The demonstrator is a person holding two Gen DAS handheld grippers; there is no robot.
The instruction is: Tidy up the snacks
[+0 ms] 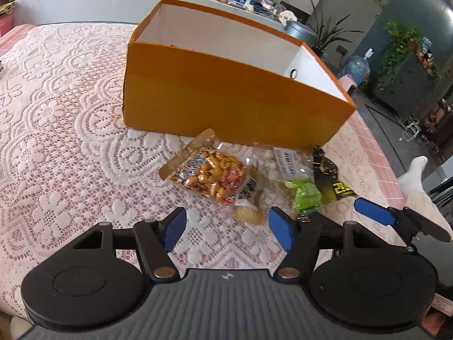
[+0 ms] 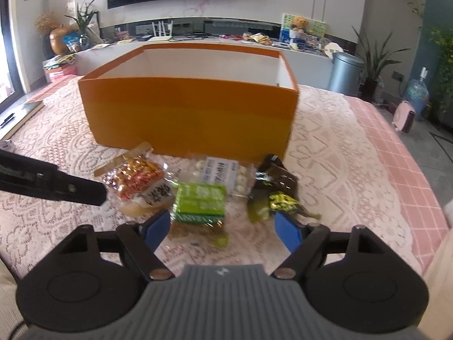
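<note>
An open orange box (image 1: 226,96) (image 2: 189,113) with a white inside stands on the lace-covered table. In front of it lie several snack packs: a clear bag of orange nuts (image 1: 208,174) (image 2: 136,180), a pale wrapped snack (image 1: 249,198) (image 2: 154,198), a bag of white balls (image 1: 279,164) (image 2: 223,174), a green pack (image 1: 305,195) (image 2: 199,202) and a black-and-yellow pack (image 1: 332,180) (image 2: 276,191). My left gripper (image 1: 228,231) is open and empty, just short of the nuts bag. My right gripper (image 2: 225,228) is open, its blue fingers either side of the green pack's near end.
The right gripper's blue finger (image 1: 373,212) shows at the left view's right; the left gripper's black finger (image 2: 56,184) reaches in from the right view's left. A white counter (image 2: 198,48) with clutter runs behind the table. The table edge (image 2: 410,170) drops off at right.
</note>
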